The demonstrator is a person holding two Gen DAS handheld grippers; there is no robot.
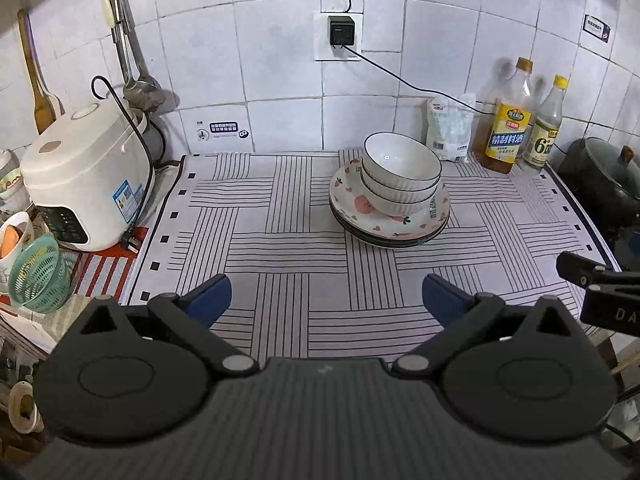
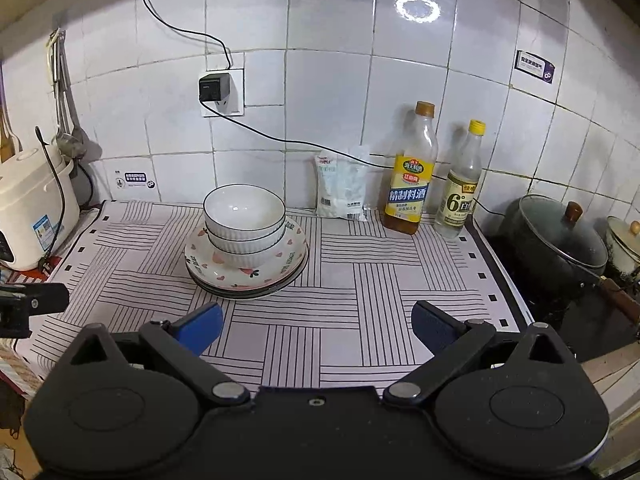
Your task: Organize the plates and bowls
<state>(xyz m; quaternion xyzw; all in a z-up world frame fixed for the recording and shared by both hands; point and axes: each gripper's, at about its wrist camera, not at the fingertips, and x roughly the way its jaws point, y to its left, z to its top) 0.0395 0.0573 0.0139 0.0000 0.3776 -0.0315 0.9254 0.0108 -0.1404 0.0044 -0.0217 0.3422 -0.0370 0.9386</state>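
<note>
1. Your left gripper stands with its blue pads spread wide and only bare cloth between them. Your right gripper is likewise spread wide with nothing in it.
2. The three stacked white bowls sit nested on the stack of plates, the top plate printed with pink fruit and hearts. The whole pile rests toward the back of the cloth, well ahead of both grippers and touching neither.
3. Only your left view gives the full white rice cooker, the green plastic basket tipped beside it, and the wooden spatula on the wall. In the right view the cooker is cut by the left edge.
4. Only your right view shows the dark lidded pot whole, with its wooden handle, and a pale enamel pot behind it. The left view catches just the dark pot's edge.
5. Each view picks up a black part of the other gripper at its side edge.
6. The counter is covered by a pale striped cloth with a dark border. Behind it is a white tiled wall with a socket and black plug, its cord running right.
7. A white packet and two bottles, one yellow-labelled and one clear, stand against the wall right of the pile.
8. The lower plates show only as rims, so you cannot count them. The clutter at the left view's lower left edge is too distorted to name.
</note>
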